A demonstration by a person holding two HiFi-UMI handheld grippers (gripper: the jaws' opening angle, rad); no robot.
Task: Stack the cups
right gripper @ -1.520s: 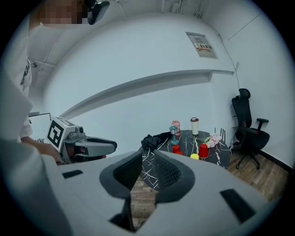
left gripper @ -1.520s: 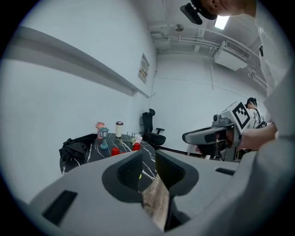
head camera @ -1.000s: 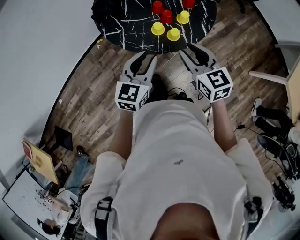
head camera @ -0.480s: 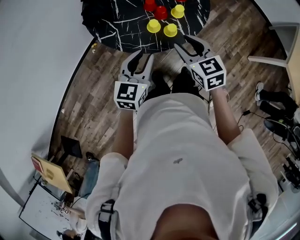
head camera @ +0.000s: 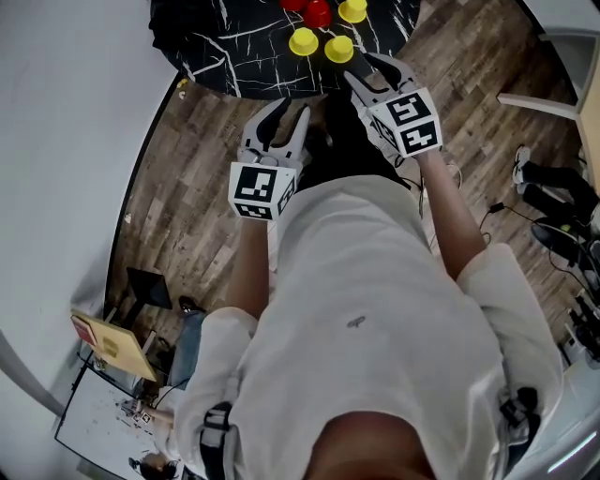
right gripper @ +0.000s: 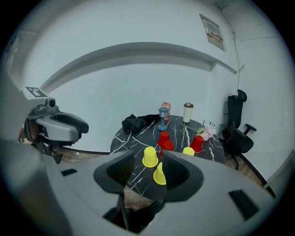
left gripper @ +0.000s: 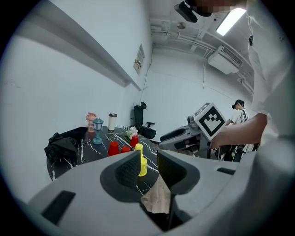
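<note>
Head view: approach step, I'd say; no cup touched yet. Cups sit on the black marble desk [head camera: 234, 66], ahead of both sets of fingers: yellow cups [head camera: 303, 41] nearest, red cups [head camera: 317, 13] behind them. All look rim-down and single, none nested.

Right gripper [head camera: 368, 71]: tips at the desk's near edge. Its fingers [right gripper: 179, 173] have just been opening and now stand well apart with nothing between them. In the right gripper view two yellow cups line up in the gap, but they're beyond the tips, not between the pads.

Left gripper [head camera: 292, 111]: over the wooden floor [head camera: 187, 187], short of the desk. Fingers [left gripper: 125, 170] partly apart, empty. Yellow cups are ahead of its tips, slightly left of the gap.

Next move, my read:
- run the right fingers forward and down until the nearest yellow cup [right gripper: 159, 174] is between the pads
- close on its body; it's tapered and probably slick, so grip square
- lift and set it over a neighbouring yellow cup

Left needs to reach the desk before it's any use.
</note>
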